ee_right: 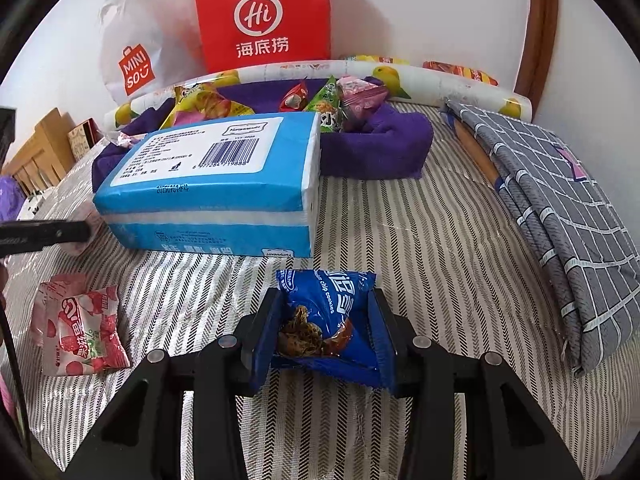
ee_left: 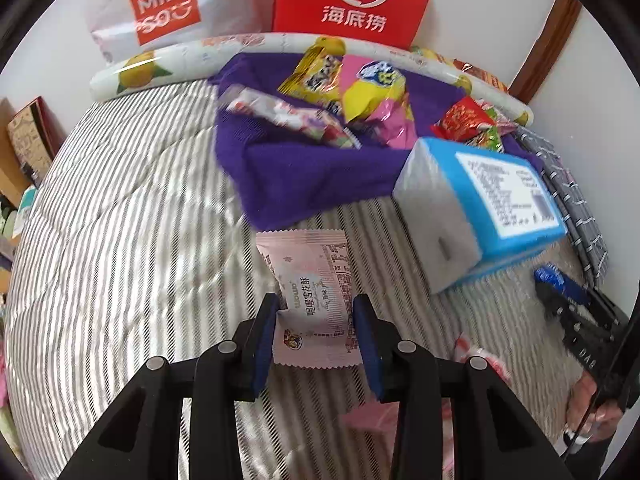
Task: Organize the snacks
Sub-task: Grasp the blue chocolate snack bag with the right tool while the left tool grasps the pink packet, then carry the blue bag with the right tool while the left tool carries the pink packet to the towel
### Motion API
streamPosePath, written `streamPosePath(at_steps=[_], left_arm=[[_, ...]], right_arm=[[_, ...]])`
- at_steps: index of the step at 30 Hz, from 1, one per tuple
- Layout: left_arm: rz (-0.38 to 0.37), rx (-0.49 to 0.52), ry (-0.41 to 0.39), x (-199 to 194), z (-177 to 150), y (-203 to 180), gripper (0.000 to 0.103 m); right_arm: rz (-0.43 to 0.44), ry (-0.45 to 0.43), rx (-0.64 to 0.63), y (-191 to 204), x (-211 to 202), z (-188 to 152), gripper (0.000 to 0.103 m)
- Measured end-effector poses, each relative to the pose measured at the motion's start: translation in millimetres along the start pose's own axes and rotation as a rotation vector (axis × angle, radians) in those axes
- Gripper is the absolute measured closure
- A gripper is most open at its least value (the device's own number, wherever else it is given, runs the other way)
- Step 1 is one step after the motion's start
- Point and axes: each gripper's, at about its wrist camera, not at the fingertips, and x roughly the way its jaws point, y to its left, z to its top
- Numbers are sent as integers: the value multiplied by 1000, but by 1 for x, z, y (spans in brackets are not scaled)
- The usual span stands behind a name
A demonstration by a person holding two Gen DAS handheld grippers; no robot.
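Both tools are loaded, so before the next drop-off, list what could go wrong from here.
1. The left tool pinches the pink snack packet only by its edges; the thin wrapper might slip out on the way to the purple cloth basket.
2. The blue tissue pack stands between the right tool, holding the blue cookie packet, and the basket; a low carry could clip it.

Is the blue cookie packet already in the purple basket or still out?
Out. The blue cookie packet is pinched by the right gripper above the striped bedcover, short of the purple basket.
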Motion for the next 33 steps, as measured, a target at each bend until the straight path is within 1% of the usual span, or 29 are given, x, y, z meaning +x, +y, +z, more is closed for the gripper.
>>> streamPosePath(at_steps=[1,4,10,15,18,26,31,33], left_arm=[[14,-8,-5,1,-2,2,65],[20,-5,-25,2,-4,0,64],[78,43,-68,8,-4,-13,56],[124,76,-123,9,-8,-19,54],[118,69,-150,8,-11,-16,54],[118,44,-154,8,-12,-11,54],[93,27,-159,7,-12,-8,54],[105,36,-157,8,-11,-10,54]], right_arm=[[1,0,0,0,0,0,60],[2,-2,1,0,0,0,60],[12,-2,7,0,0,0,59],[18,-4,14,-2,0,0,59],[17,-4,11,-2,1,0,59],[18,-3,10,-3,0,0,59],[27,-4,18,-3,1,0,59],[24,-2,17,-3,1,0,59]])
